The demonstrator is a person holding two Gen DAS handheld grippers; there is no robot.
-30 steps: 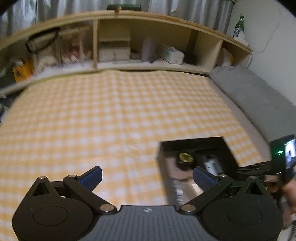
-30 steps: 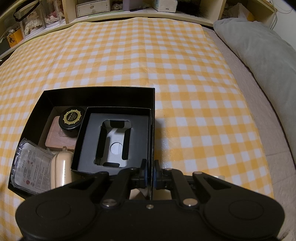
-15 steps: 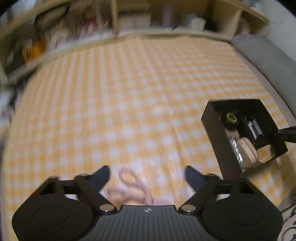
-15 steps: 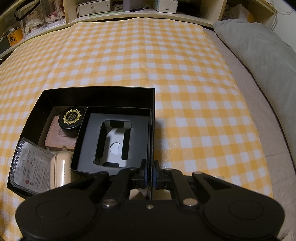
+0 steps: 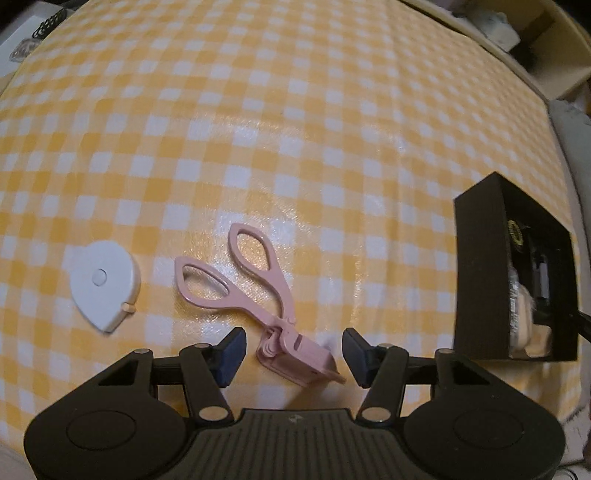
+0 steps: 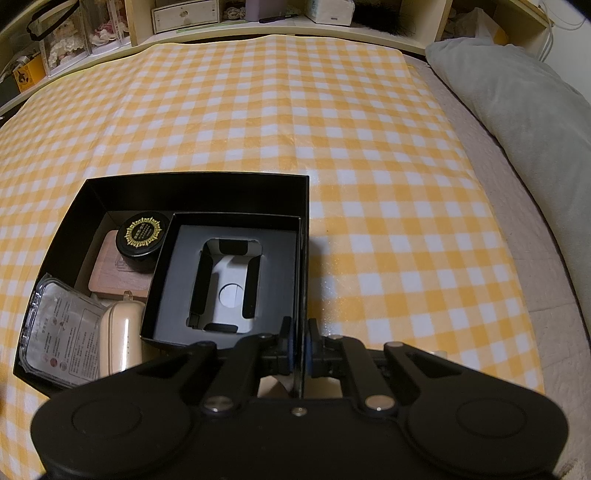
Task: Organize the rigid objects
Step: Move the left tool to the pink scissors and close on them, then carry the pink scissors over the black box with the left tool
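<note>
A white heart-shaped case (image 5: 105, 283) lies left of the pink eyelash curler (image 5: 258, 291) on the checked cloth (image 5: 295, 129). The curler's head sits between the left gripper (image 5: 293, 349) jaws, which have just been closing halfway without touching it; its handles point away. Right gripper (image 6: 299, 347) jaws pinch the black box (image 6: 195, 184) wall. No writing is legible.

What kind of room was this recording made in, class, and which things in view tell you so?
Probably a bedroom at home: a grey pillow lies along a mattress edge, cluttered wooden shelves of small household things run behind, and a yellow checked cloth covers the work surface.
</note>
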